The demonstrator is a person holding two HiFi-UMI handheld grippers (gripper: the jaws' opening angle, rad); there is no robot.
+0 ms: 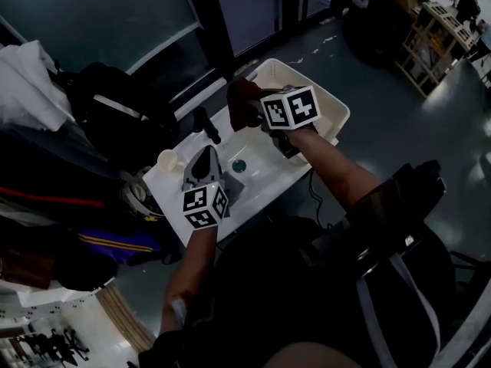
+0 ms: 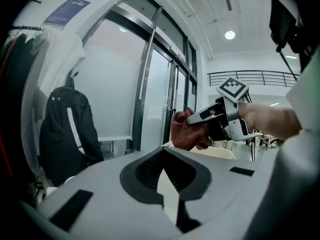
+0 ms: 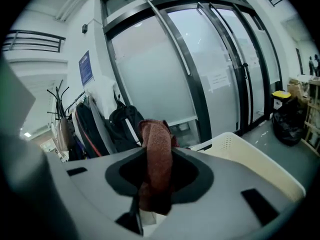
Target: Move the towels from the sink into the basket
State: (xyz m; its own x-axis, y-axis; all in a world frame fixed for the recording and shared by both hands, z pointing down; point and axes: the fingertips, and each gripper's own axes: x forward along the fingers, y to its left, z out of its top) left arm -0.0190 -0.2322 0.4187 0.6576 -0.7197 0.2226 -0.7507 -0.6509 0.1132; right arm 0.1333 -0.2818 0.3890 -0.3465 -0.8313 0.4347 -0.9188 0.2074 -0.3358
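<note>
A dark red towel [image 1: 242,98] hangs above the far edge of the white sink [image 1: 265,179], next to the cream basket [image 1: 331,112]. My right gripper [image 1: 252,113] is shut on the towel, which shows as a folded strip [image 3: 156,154] between the jaws in the right gripper view, with the basket's rim [image 3: 250,159] just beyond. In the left gripper view the right gripper [image 2: 210,115] holds the towel [image 2: 187,131] over the basket [image 2: 220,153]. My left gripper [image 1: 205,153] hovers over the sink's near left part; its jaws [image 2: 167,176] stand close together with nothing between them.
A black faucet [image 1: 207,125] and a white cup [image 1: 166,159] stand at the sink's left side, with the drain [image 1: 239,165] in the basin. Backpacks and coats [image 1: 100,106] hang to the left. Glass doors [image 3: 210,74] stand behind. Wooden shelving [image 1: 437,44] is far right.
</note>
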